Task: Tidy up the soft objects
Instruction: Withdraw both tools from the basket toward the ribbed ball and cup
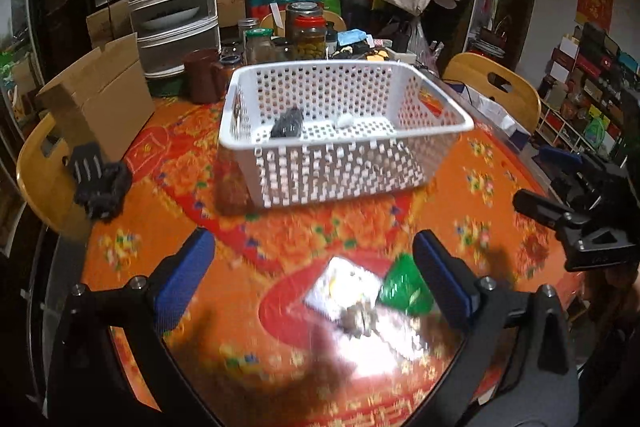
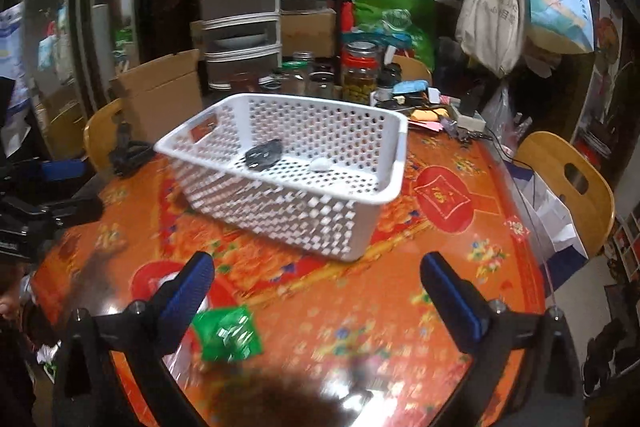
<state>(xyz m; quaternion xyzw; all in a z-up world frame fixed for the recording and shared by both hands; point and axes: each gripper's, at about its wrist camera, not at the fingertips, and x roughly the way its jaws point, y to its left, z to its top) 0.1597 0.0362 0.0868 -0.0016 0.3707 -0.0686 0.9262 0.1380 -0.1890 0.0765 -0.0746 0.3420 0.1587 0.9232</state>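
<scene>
Now | left gripper (image 1: pixel 312 275) fingers apart | right gripper (image 2: pixel 316 287) fingers apart | basket (image 1: pixel 432 131) holds dark item (image 1: pixel 287 123)

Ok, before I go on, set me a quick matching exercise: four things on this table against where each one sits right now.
Things:
1. dark soft item
2. green packet
3. black glove
4. cardboard box

Places:
A. on the tablecloth, near the grippers, outside the basket
B. inside the white basket, on its floor
C. at the table's left edge, beside the yellow chair
D. standing on the table, left of the basket

Pairs: 1-B, 2-A, 3-C, 4-D
</scene>
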